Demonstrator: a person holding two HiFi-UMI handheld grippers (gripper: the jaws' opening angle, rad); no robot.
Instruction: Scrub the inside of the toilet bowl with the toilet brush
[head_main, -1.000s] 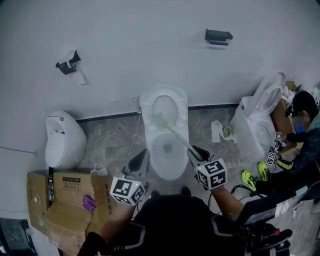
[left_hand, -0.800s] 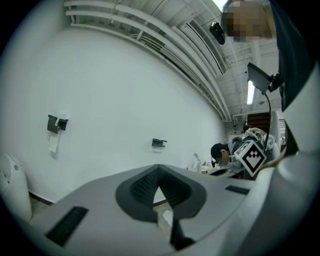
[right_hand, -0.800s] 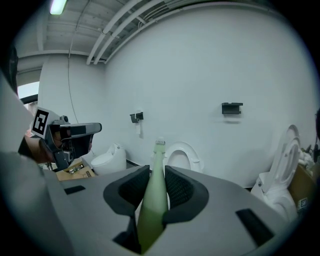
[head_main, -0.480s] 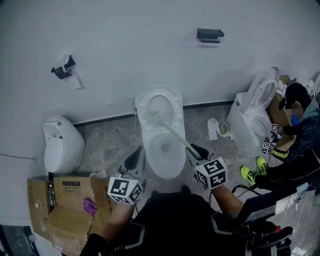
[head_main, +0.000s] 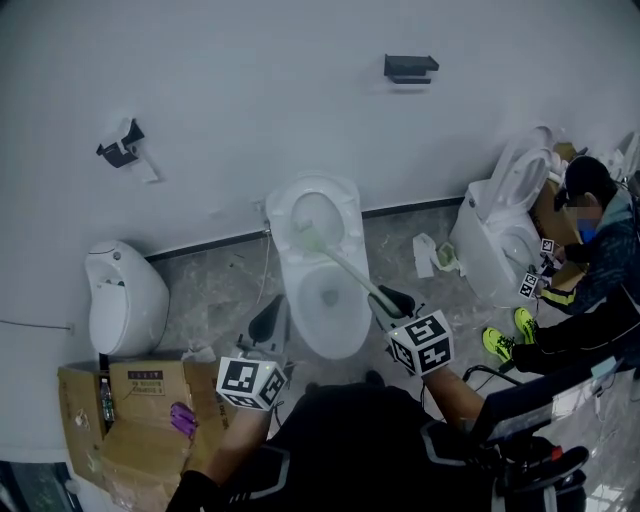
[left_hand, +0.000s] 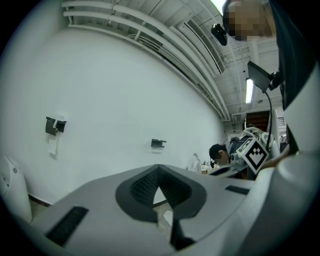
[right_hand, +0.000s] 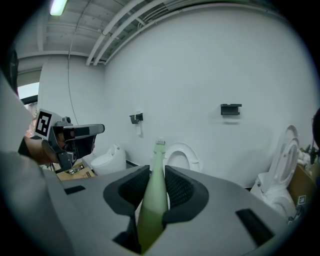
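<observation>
At lower centre, the left gripper (head_main: 270, 322) hangs with its jaws together on nothing. Beside it, the right gripper (head_main: 395, 303) is clamped on the toilet brush (head_main: 345, 268) at its handle end, a sound hold for a light, stiff, probably slick plastic shaft. At mid-frame the brush head reaches the back of the toilet bowl (head_main: 295, 300), seemingly touching.

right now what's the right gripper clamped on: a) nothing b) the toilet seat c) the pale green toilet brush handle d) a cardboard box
c: in the right gripper view, the right gripper has its jaws closed on the pale green handle of the toilet brush, whose head reaches toward the toilet.
</observation>
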